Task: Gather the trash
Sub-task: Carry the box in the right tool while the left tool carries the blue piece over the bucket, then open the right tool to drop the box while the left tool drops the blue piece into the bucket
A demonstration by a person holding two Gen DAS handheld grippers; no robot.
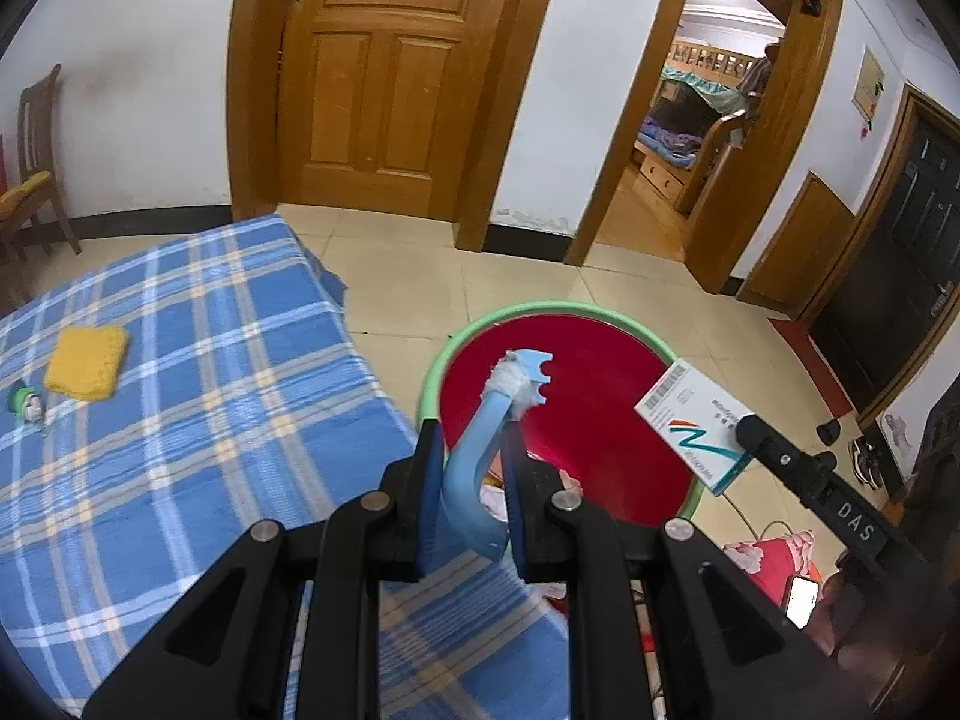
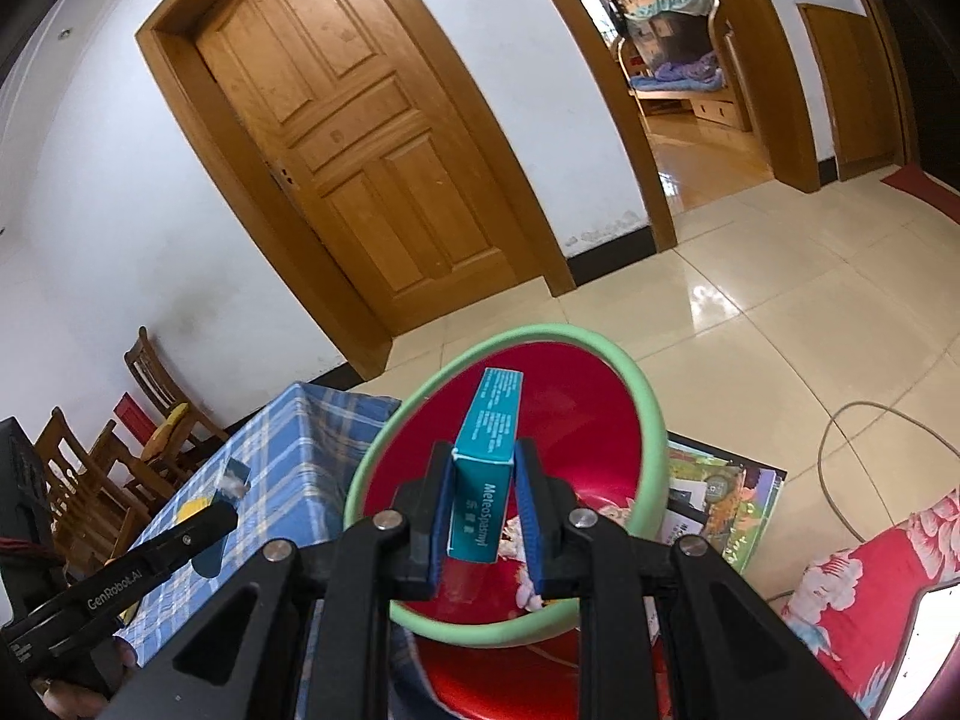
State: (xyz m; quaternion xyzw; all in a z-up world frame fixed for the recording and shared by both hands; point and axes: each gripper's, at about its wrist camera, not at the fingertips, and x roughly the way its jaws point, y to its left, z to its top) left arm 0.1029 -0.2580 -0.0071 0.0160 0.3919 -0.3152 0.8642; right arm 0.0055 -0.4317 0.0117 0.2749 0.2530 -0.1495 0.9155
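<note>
My left gripper is shut on a curved light-blue plastic piece that has a wad of white tissue stuck near its top. It hangs over the near edge of a red basin with a green rim. My right gripper is shut on a teal and white medicine box, held upright above the same basin. In the left wrist view the box hovers over the basin's right rim. Some scraps lie inside the basin.
A table under a blue plaid cloth stands left of the basin, with a yellow sponge and a small green-white item on it. A picture book, a cable and red floral fabric lie on the tiled floor. Wooden chairs stand by the wall.
</note>
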